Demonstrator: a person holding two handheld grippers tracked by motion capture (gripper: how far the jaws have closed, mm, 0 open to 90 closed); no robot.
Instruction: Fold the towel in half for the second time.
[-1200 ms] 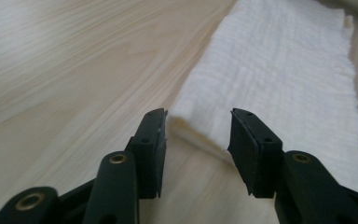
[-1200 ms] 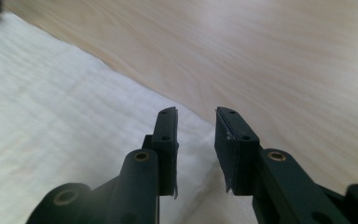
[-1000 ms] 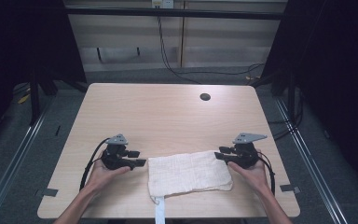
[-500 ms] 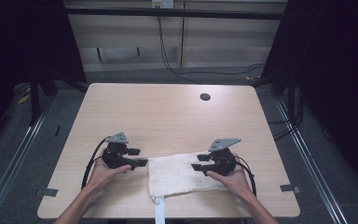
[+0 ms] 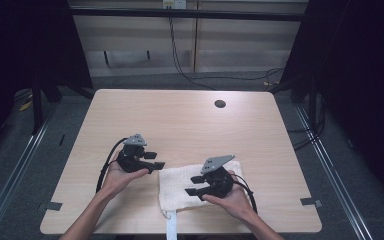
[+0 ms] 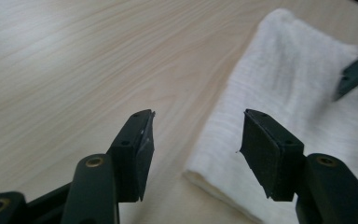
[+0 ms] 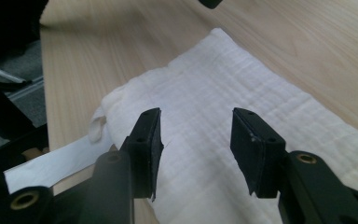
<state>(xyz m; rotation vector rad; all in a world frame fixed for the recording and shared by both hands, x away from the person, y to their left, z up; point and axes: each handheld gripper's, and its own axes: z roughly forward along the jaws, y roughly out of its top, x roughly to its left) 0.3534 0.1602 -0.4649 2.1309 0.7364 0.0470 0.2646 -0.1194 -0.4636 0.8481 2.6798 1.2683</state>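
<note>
Left gripper (image 5: 154, 160) held just left of the folded white woven cloth (image 5: 180, 186) on the light wood counter (image 5: 180, 120), jaws apart, just narrowed, nothing between. Right gripper (image 5: 195, 185) held over the cloth, jaws apart, nothing clamped.

From my high view, the right gripper (image 5: 196, 185) and its hand cover the right part of the white cloth (image 5: 177, 187), so I cannot see how that part lies. In my left gripper view, the cloth (image 6: 298, 102) is cut by the right edge beyond the jaws, and a dark piece (image 6: 356, 74) far right is too cut off to identify. In my right gripper view, the white strip (image 7: 51, 165) goes behind the near jaw.
</note>
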